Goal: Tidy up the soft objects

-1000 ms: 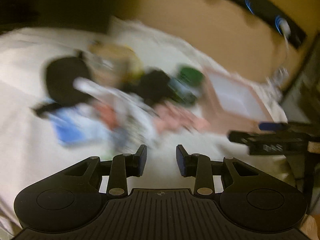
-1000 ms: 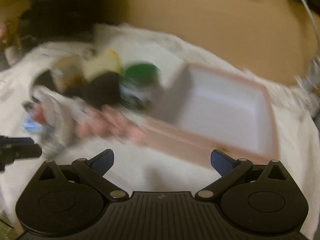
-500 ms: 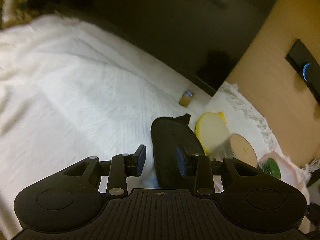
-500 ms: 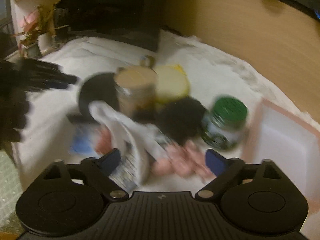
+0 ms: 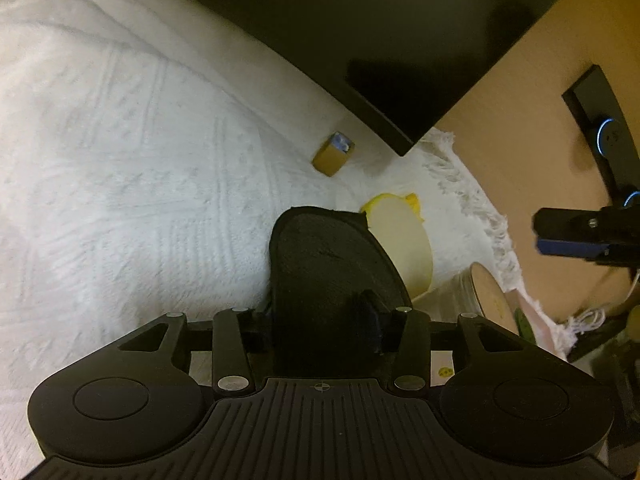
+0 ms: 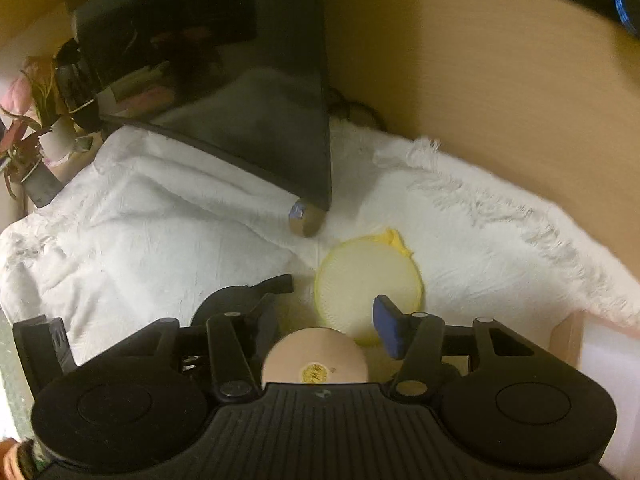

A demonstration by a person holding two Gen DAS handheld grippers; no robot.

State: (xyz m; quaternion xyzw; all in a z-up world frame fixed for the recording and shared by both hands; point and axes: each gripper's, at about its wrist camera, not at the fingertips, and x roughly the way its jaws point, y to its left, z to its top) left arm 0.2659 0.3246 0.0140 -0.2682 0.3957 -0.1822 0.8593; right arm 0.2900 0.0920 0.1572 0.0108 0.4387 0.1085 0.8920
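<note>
A white textured cloth (image 5: 120, 168) is spread across the surface. In the left wrist view, the left gripper (image 5: 316, 332) is seen low over a black pad (image 5: 320, 264), a flat soft oval lying on the cloth. The pad's near end is held between the two fingers, which are drawn in against its sides. The right finger pad (image 5: 370, 326) is seen pressing into the black fabric; the left one is mostly hidden behind it. Just beside the black pad, on its right, a round yellow sponge (image 5: 404, 248) is lying, partly tucked under the pad's edge. A small brown box (image 5: 332, 154) with a blue end is sitting further back, near the corner of a dark monitor (image 5: 380, 40). A jar with a tan lid (image 5: 490, 300) is standing to the right.

In the right wrist view, the right gripper (image 6: 326, 324) is positioned above the tan lid (image 6: 316, 360), with its fingers spread wide and nothing between them. One blue fingertip (image 6: 386, 326) is seen over the yellow sponge (image 6: 368, 284). The black pad (image 6: 236, 298) is visible to the left, with the left gripper (image 6: 44, 344) partly in view at the frame's edge. A pink tray (image 6: 568, 332) is cut off at the right edge.
</note>
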